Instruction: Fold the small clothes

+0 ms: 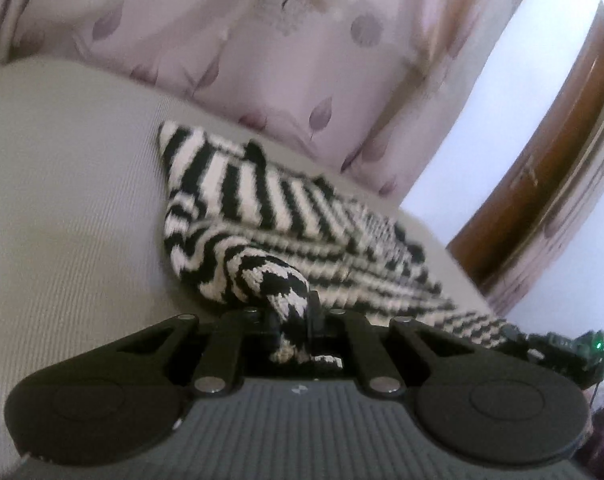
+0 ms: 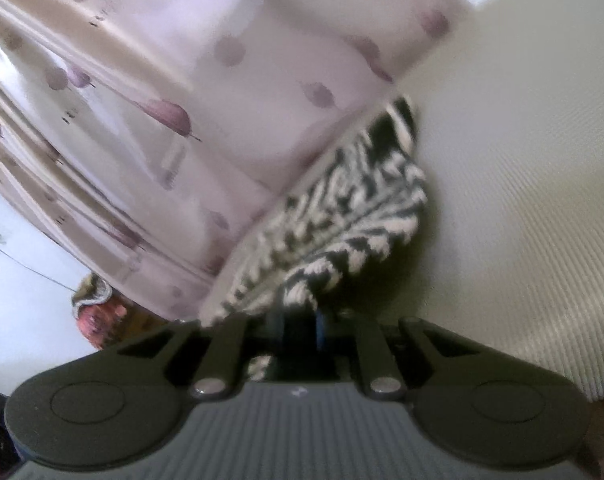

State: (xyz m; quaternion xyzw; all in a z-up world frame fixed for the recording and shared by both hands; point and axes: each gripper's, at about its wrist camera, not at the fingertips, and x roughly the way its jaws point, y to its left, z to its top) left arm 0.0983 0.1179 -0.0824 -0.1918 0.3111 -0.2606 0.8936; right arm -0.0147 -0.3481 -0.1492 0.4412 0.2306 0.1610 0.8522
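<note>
On ribbed cloth (image 1: 62,200), tongs (image 1: 296,316) pinching striped knit (image 1: 262,208)

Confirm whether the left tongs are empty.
No: the left tongs are shut on a bunched corner of the black-and-white striped knit garment.

The left gripper (image 1: 296,320) has its jaws closed tight on a bunched fold of the striped knit garment (image 1: 262,216), and the right gripper (image 2: 298,316) likewise has its jaws pinched on the garment's edge.
</note>
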